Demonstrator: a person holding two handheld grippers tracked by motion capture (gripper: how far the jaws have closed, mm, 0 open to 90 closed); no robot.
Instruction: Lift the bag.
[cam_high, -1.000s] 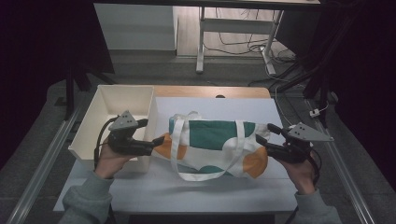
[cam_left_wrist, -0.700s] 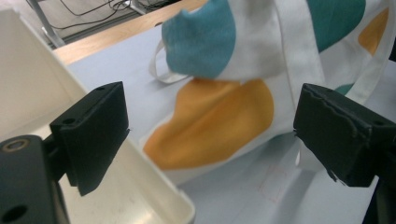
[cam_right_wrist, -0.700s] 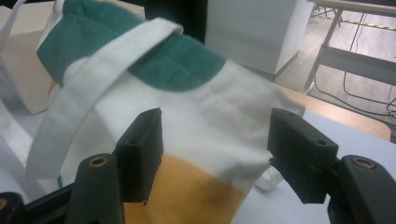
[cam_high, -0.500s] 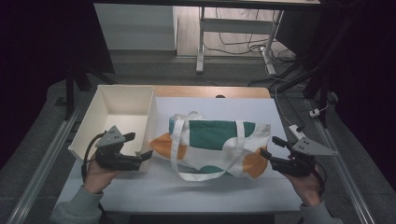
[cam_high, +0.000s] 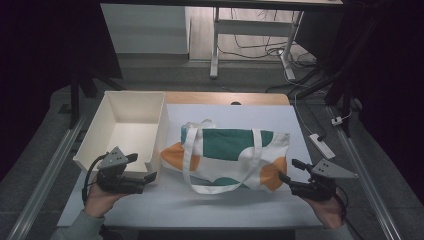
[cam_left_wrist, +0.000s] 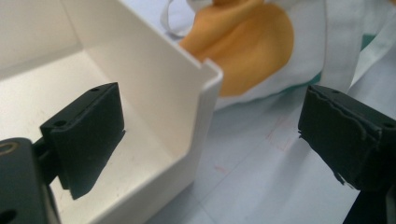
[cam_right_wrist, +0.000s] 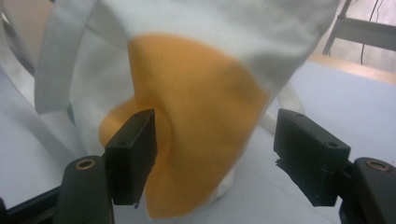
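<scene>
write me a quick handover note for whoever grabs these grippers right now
Left gripper: open, its fingers have just been opening with nothing held; in the left gripper view they straddle the near corner wall of the white bin.
Right gripper: open, fingers just been opening, the bag's orange corner between them but not pinched.
Tote bag: lies flat on the table, beside the bin, handles loose on top.
Done: bag laid out flat and let go.
Left: probably the next handling of the bag, perhaps into the bin; regrip first.
</scene>
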